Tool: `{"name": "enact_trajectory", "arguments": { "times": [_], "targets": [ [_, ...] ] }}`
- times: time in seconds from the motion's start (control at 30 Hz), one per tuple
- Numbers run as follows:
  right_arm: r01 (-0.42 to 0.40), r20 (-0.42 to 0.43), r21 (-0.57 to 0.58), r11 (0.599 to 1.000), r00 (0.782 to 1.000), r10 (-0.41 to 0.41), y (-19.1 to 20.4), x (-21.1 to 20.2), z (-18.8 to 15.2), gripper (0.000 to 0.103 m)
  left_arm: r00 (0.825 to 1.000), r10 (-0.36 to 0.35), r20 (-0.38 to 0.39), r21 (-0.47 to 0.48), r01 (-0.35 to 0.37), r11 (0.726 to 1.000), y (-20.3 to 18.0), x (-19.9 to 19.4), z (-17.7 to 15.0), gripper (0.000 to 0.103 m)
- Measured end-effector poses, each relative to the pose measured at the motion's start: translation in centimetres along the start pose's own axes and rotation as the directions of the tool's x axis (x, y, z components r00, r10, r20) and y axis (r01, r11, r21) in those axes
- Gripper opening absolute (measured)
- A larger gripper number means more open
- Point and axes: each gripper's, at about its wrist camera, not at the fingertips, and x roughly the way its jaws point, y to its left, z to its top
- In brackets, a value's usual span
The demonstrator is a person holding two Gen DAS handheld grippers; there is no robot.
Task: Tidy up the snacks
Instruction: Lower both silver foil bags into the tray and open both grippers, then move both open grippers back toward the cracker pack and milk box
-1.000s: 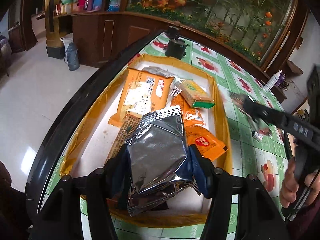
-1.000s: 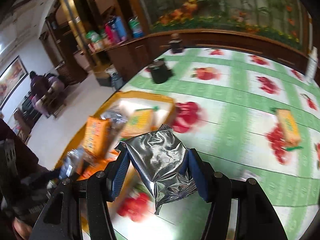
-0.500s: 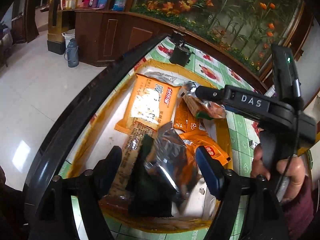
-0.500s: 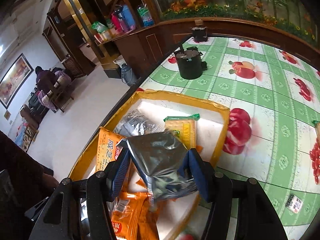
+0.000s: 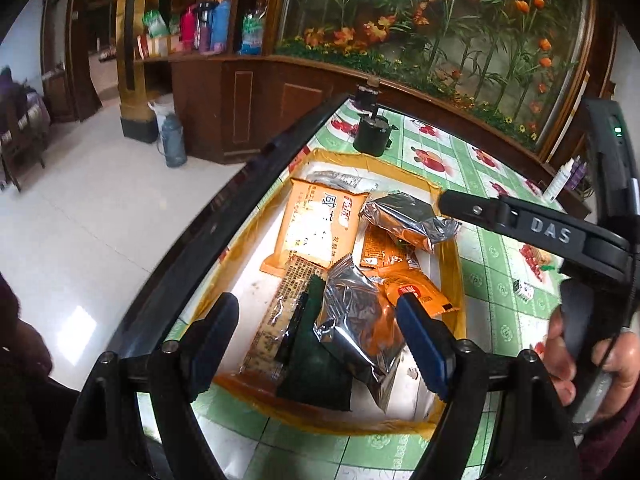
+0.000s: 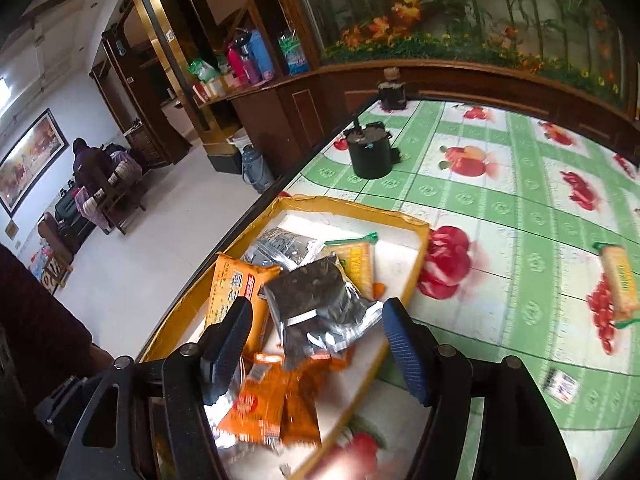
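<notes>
A yellow-rimmed tray (image 5: 452, 264) holds a big orange packet (image 5: 320, 224), small orange packets (image 5: 416, 292) and a long brown pack. My left gripper (image 5: 318, 340) hovers over its near end, jaws opening. A silver packet (image 5: 356, 320) lies in the tray below them, and neither pad touches it. My right gripper (image 6: 316, 344) is over the tray (image 6: 352, 204), jaws also opening. A second silver packet (image 6: 320, 304) sits loose and blurred between the fingers, resting on the snacks. In the left wrist view this packet (image 5: 408, 216) lies under the right tool's black body (image 5: 540, 236).
A black pot (image 6: 368, 152) stands beyond the tray on the green fruit-print cloth. One yellow cracker pack (image 6: 620, 280) and a small barcode packet (image 6: 562, 386) lie on the cloth to the right. The table's black edge (image 5: 240, 200) runs along the tray's left side, floor beyond.
Both grippers held silver packets a second ago. The left one let its packet fall into the tray and rose. The right one swung over the tray and its jaws spread off its packet.
</notes>
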Motion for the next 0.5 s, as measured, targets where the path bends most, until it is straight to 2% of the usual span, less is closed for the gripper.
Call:
{"name": "enact_trajectory", "arguments": {
  "times": [0.27,0.5],
  "targets": [
    [0.017,0.046,0.019,1.000,0.999,-0.017,-1.5,-4.6,-2.5,0.072,0.999,0.028,0.017,0.098,-0.029,0.995,-3.0,-2.6,-1.0,0.081],
    [0.047,0.079,0.077,0.996,0.995,-0.053,-5.3,-8.4,-5.2,0.074,0.999,0.033,0.036,0.174,-0.039,0.984,-6.5,-4.0,-2.0,0.082]
  ]
}}
